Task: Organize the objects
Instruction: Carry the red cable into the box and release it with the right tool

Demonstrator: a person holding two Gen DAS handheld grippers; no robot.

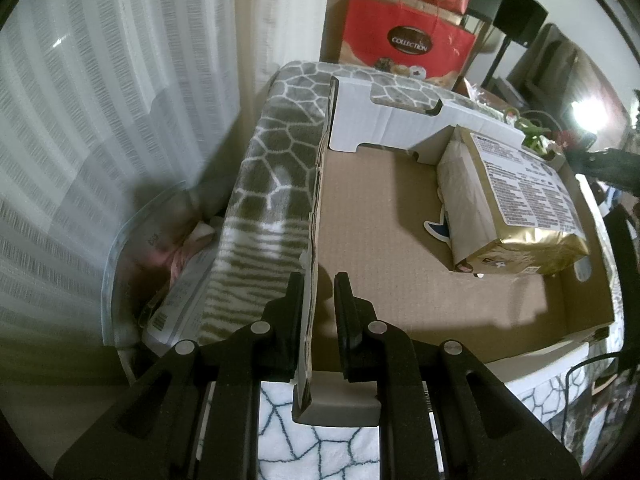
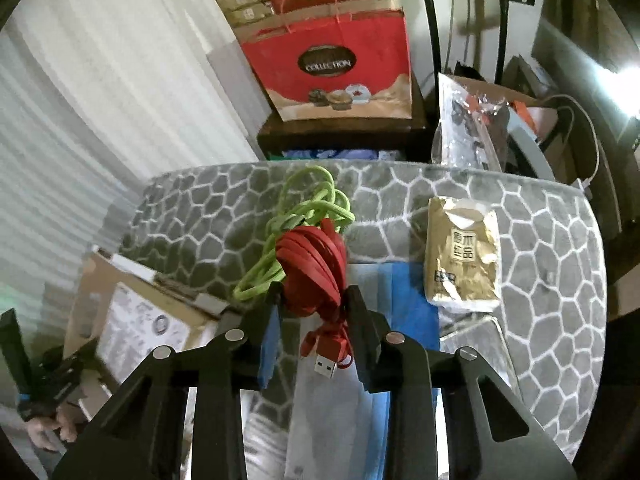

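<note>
In the left wrist view a shallow cardboard box (image 1: pixel 400 240) lies on a grey honeycomb blanket (image 1: pixel 276 140). A gold foil packet (image 1: pixel 520 196) lies in its right side. My left gripper (image 1: pixel 318 280) straddles the box's left wall (image 1: pixel 314 240), jaws close to it on each side. In the right wrist view my right gripper (image 2: pixel 312 292) is shut on a red coiled USB cable (image 2: pixel 316 268), tangled with a green cable (image 2: pixel 304 216), held above the blanket. A small gold packet (image 2: pixel 462 256) lies to the right.
A red gift bag (image 2: pixel 332 60) and stacked boxes stand behind the blanket-covered surface (image 2: pixel 540 260). White curtains (image 1: pixel 100 100) hang at left. A clear bin with papers (image 1: pixel 168 280) sits beside the box. A blue-and-white flat item (image 2: pixel 396 304) lies under the right gripper.
</note>
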